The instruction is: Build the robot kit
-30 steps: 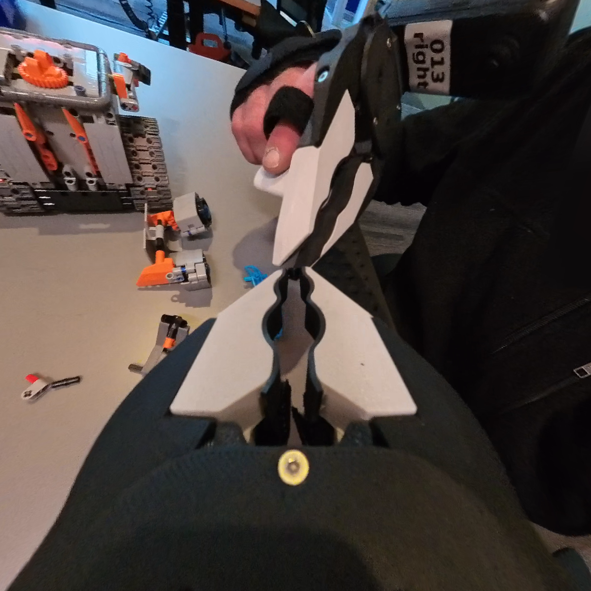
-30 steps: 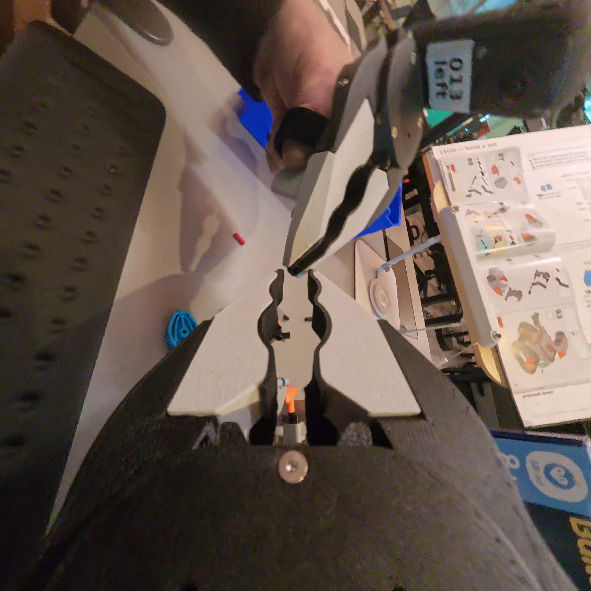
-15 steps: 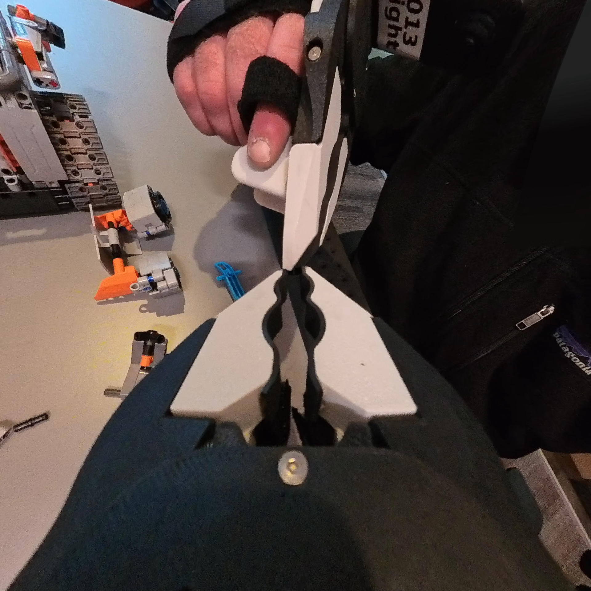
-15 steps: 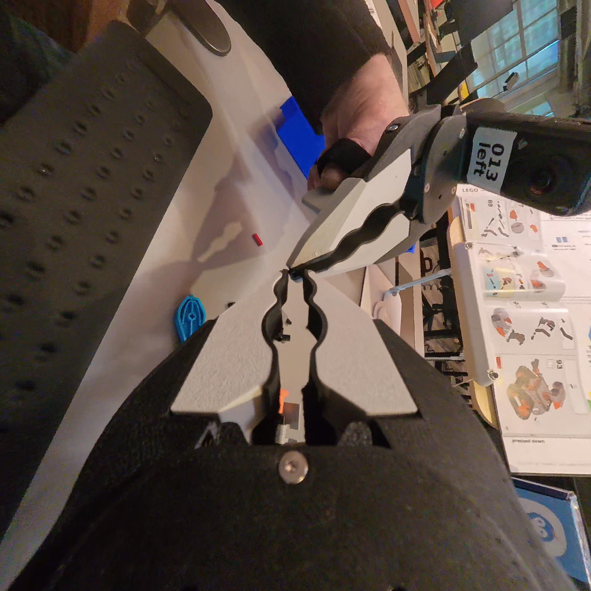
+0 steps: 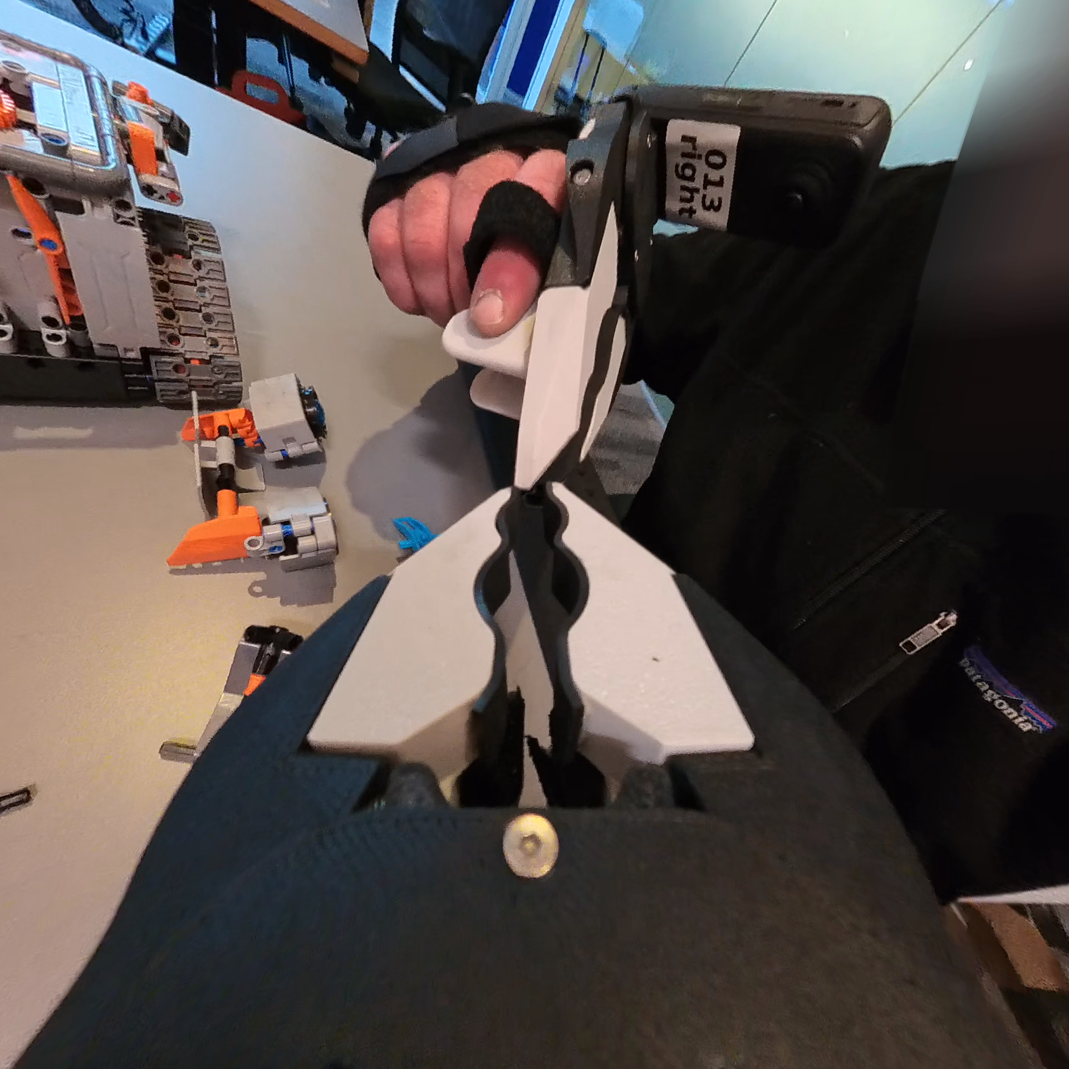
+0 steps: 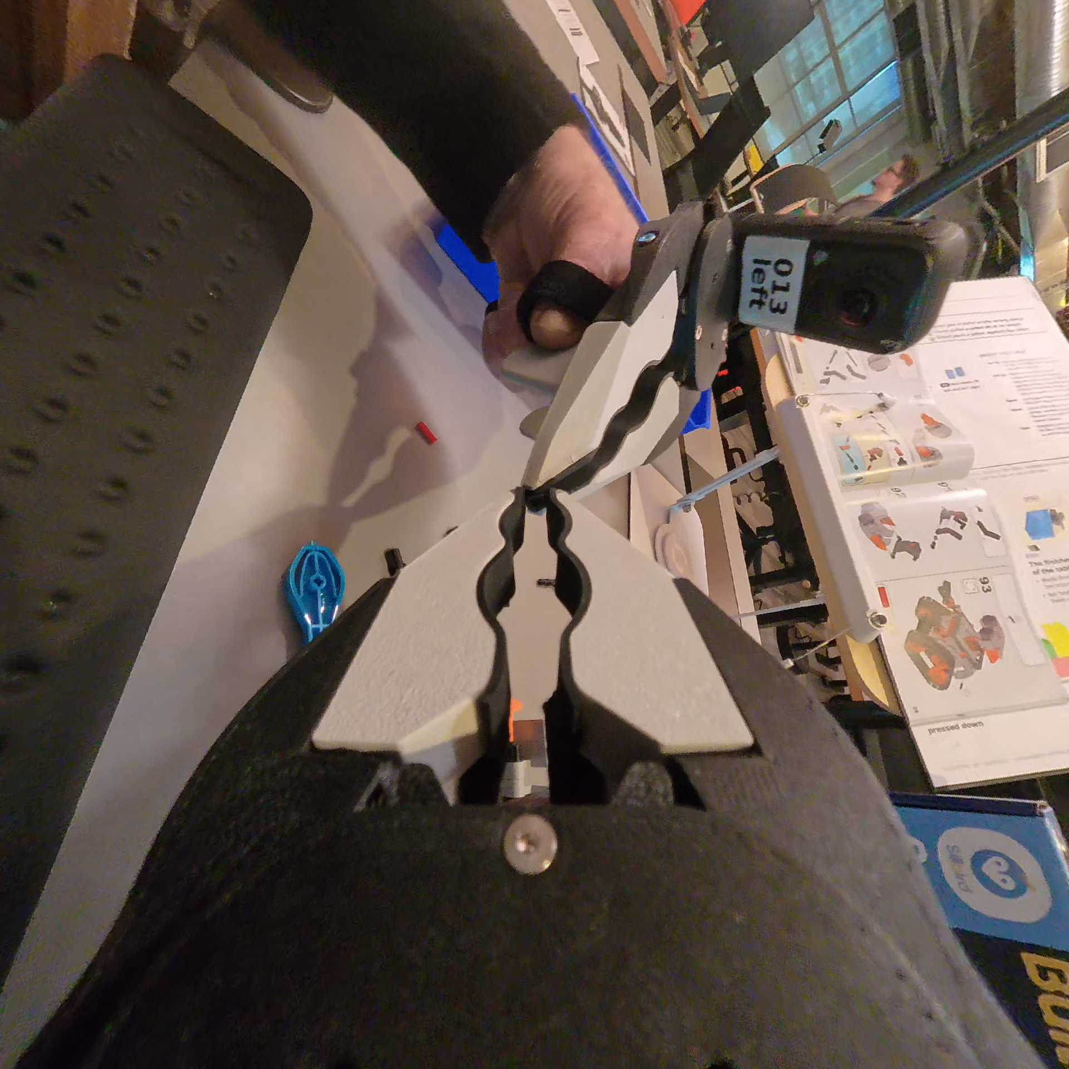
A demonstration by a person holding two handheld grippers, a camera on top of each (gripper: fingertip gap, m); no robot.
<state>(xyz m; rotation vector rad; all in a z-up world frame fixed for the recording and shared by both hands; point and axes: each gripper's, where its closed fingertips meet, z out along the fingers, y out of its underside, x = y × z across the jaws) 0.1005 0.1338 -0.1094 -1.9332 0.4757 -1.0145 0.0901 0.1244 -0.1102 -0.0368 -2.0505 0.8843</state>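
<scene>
Above the table's (image 5: 87, 607) near edge, the left gripper (image 5: 531, 502) and right gripper (image 6: 535, 510) meet tip to tip, each nearly closed, pinching one small dark pin (image 6: 535, 502). Probably light, stiff, smooth plastic, it is easily dropped and best held at its ends.

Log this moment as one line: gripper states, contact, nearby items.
left hand-held gripper: shut on small dark piece | right hand-held gripper: shut on same piece, tips meeting | nearby: orange-grey brick assemblies, blue part, instruction booklet
</scene>
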